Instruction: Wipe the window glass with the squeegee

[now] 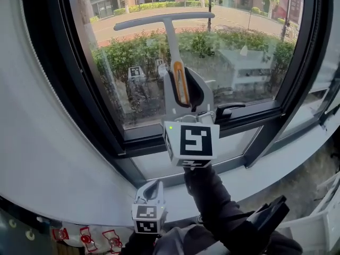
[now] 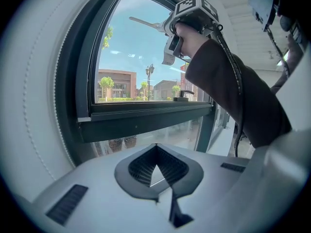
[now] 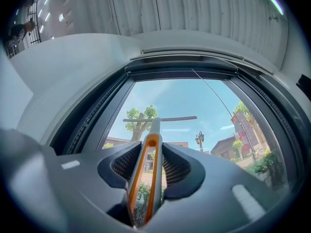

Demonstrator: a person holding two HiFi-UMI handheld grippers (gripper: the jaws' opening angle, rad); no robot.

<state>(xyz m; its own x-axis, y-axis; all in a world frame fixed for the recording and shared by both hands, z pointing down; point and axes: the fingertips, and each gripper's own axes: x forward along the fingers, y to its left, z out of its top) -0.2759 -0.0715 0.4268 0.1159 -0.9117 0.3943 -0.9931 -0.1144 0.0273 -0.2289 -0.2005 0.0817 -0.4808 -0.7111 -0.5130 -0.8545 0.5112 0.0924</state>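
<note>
**A:** Where is the squeegee (image 1: 173,44) now?

**B:** It is up at the glass (image 1: 249,31), in the upper half of the pane. Its blade lies level across the pane. The shaft goes down from the middle of the blade to the right gripper (image 1: 181,88).

**A:** Does that gripper hold it?

**B:** Yes. In the right gripper view the two jaws are closed on the grey and orange grip of the squeegee, one pad on each side. The grip stands between them and points at the blade.

**A:** Is the blade pressed on the glass?

**B:** It is at the glass, but whether the rubber really touches, I cannot tell.

**A:** And the left gripper (image 1: 150,192)?

**B:** It is low, below the bottom edge of the frame (image 1: 79,110), and well apart from the squeegee. In the left gripper view its jaws are together at the tips. There is only a little triangle gap behind the tips, and nothing is between the jaws.

**A:** What else is at the window?

**B:** A black window handle (image 1: 229,109) sits on the bottom rail of the frame, just right of the right gripper. The pale sill (image 1: 297,161) runs under the frame. A dark sleeve (image 1: 212,201) goes from the bottom of the head view up to the right gripper. Through the glass I see a hedge (image 1: 133,52) and a road (image 1: 138,24).
</note>
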